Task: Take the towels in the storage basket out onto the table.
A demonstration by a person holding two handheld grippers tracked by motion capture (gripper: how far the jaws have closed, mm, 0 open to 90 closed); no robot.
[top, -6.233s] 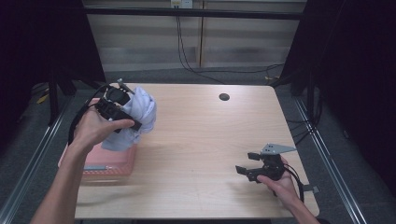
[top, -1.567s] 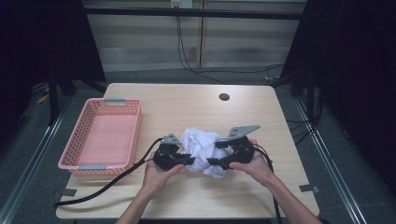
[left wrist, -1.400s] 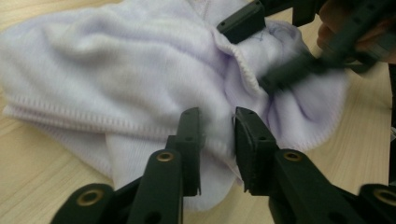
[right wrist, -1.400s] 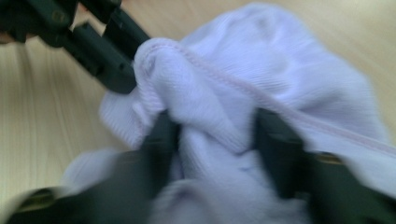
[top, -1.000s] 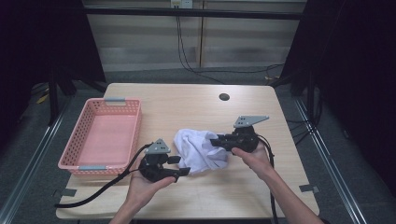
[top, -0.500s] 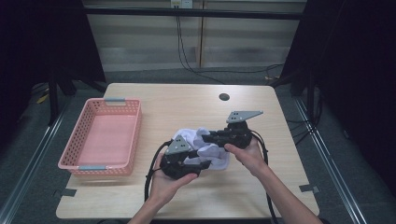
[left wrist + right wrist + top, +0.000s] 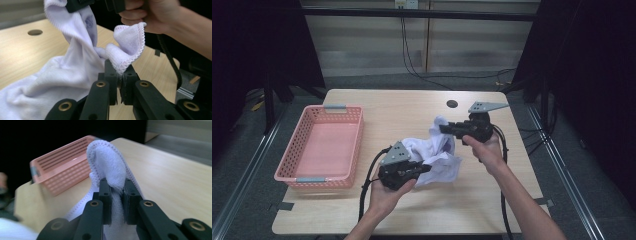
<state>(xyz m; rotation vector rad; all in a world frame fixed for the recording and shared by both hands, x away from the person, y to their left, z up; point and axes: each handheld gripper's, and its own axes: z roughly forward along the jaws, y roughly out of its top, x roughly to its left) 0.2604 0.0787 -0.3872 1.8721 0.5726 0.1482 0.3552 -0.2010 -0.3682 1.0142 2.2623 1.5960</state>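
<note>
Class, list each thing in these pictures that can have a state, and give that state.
Cloth: crumpled, one end lifted, pinched by both grippers.
Left gripper: shut on a cloth edge.
Right gripper: shut on a cloth fold, raised.
Basket: upright on the table, nothing inside.

The high view hangs above my side of the worktop (image 7: 412,112), looking forward and down over its whole surface. The camera riding my left gripper (image 7: 119,86) looks along my jaws from very close, facing across the worktop toward my other hand. The one on my right gripper (image 7: 116,192) sits as close, facing the pink basket (image 7: 60,157). All three share the white cloth (image 7: 432,155) and the worktop.
</note>
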